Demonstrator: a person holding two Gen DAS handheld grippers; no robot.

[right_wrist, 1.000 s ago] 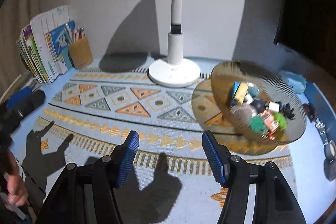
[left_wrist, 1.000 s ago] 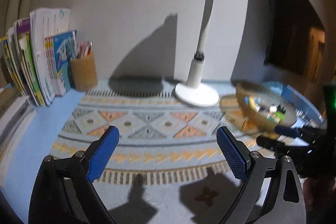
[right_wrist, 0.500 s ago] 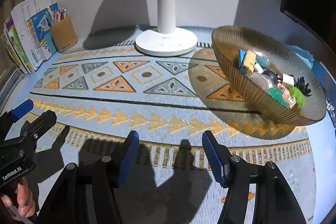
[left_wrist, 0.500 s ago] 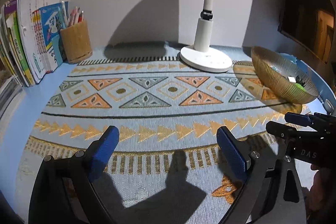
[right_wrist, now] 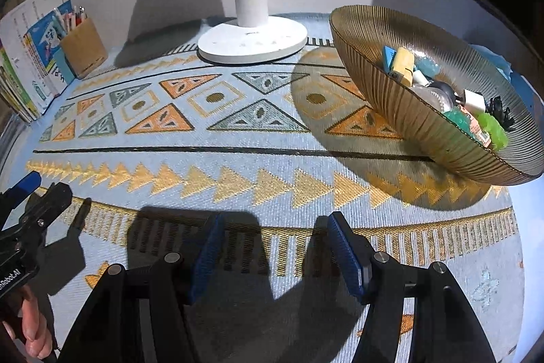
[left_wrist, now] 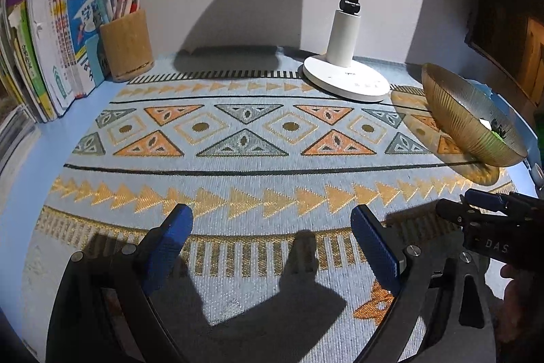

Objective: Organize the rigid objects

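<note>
A ribbed gold bowl (right_wrist: 401,104) stands at the right on the patterned mat (right_wrist: 238,159) and holds several small objects (right_wrist: 442,91): a yellow block, a blue piece, green pieces, white and black bits. It also shows in the left wrist view (left_wrist: 459,125). My left gripper (left_wrist: 272,237) is open and empty, low over the mat's front edge. My right gripper (right_wrist: 272,244) is open and empty, low over the mat, in front and left of the bowl. Each gripper shows at the edge of the other's view, the right (left_wrist: 482,206) and the left (right_wrist: 37,189).
A white lamp base (right_wrist: 251,39) stands at the back centre near the wall. A wooden pen cup (left_wrist: 125,46) and upright books (left_wrist: 51,50) stand at the back left. The blue table edge (right_wrist: 527,84) runs past the bowl at right.
Both grippers have moved down and forward towards the mat, so the mat and bowl look larger. Both stay open and empty.
</note>
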